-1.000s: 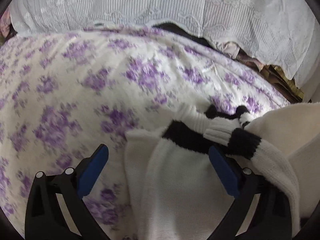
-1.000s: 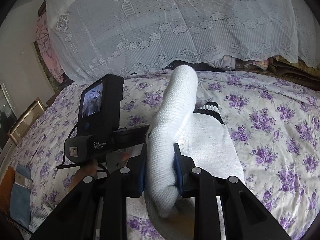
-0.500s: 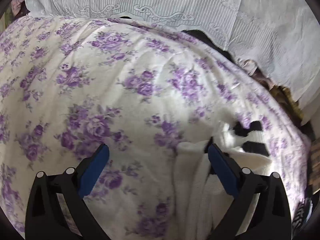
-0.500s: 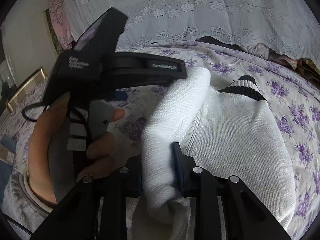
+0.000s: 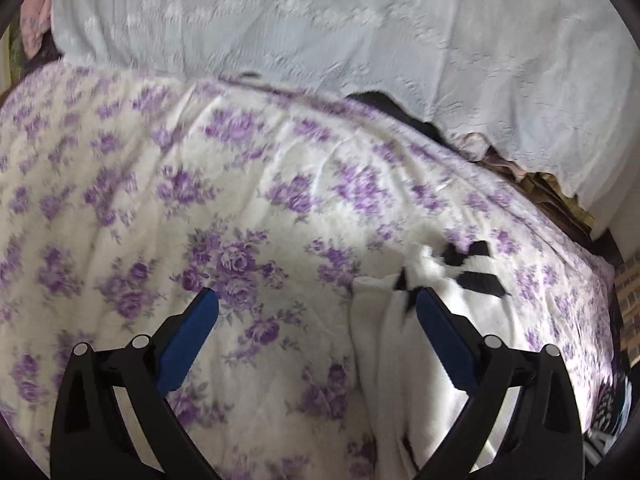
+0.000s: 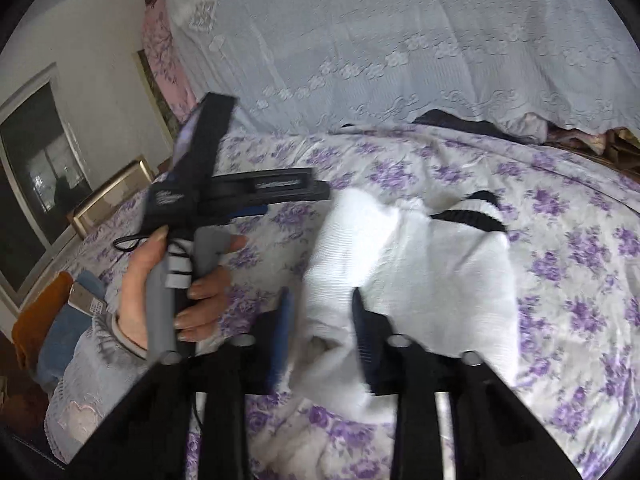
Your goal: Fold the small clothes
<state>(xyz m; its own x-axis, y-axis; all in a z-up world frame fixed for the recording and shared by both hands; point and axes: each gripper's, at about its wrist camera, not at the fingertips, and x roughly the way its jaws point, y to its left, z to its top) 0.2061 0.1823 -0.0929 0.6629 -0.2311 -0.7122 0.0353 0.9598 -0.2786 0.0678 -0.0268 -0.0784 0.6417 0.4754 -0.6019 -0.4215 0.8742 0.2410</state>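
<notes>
We are folding a small white sweater (image 6: 440, 280) on the bed cover (image 5: 240, 220) with the purple flowers. The sweater lies flat in the middle of the bed, with its black and white cuffs (image 6: 472, 212) at the far end. Our right gripper (image 6: 320, 296) has the sleeve (image 6: 340, 248) between its two fingers. Its jaws have just been closing, and the sleeve is pinched between them, though the picture is a bit blurry there. A second ago the sleeve stood up tall and pointed at the lace cloth (image 5: 360, 40) at the back of the bed. Now it leans lower over the body of the sweater, on the left side. So we think the sleeve is almost folded in. Our left gripper (image 5: 316, 294) is wide open and holds nothing. A second ago the sweater filled the space between its fingers. Now we see mostly flowers there, and the sweater sits only by its right finger. From the right camera we can see the hand (image 6: 160, 280) holding that gripper off to the left of the sweater. That means the left side is out of the way. We guess the next job is to lay the sleeve flat and let go, and then fold the rest.
</notes>
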